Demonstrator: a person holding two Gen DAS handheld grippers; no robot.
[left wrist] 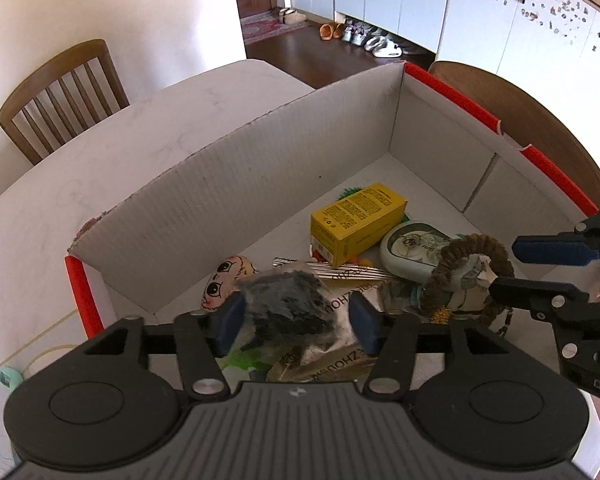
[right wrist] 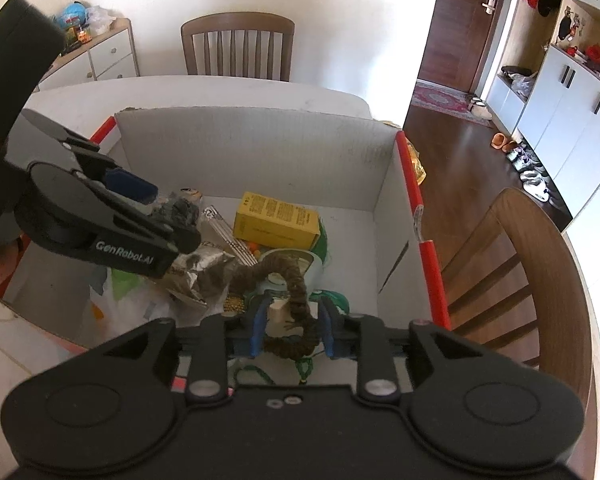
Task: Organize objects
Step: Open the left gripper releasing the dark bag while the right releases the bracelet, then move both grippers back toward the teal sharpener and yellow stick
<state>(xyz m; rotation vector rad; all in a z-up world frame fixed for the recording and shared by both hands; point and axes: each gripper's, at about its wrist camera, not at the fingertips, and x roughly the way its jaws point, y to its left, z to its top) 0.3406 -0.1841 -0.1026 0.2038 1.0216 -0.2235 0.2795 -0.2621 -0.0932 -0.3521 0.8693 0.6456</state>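
Both grippers hang over the open white cardboard box with red edges (left wrist: 400, 120), which rests on the pale surface (left wrist: 100, 152).

Left gripper (left wrist: 296, 322): fingers spread on either side of a dark crumpled bundle in clear wrap (left wrist: 292, 304), which lies in the box just beside the yellow carton (left wrist: 356, 220). The blue pads (left wrist: 230, 320) do not appear to press it.

Right gripper (right wrist: 292, 326): fingers parted around a brown braided cord loop (right wrist: 296, 280), also in the box, touching a pale green oval tin (right wrist: 304, 264). Contact with the pads cannot be confirmed.

Hazards:
- The loop may snag on a finger during withdrawal and be dragged out.
- The clear wrap may cling to a pad.
- The grippers are close together; careless retraction risks collision.
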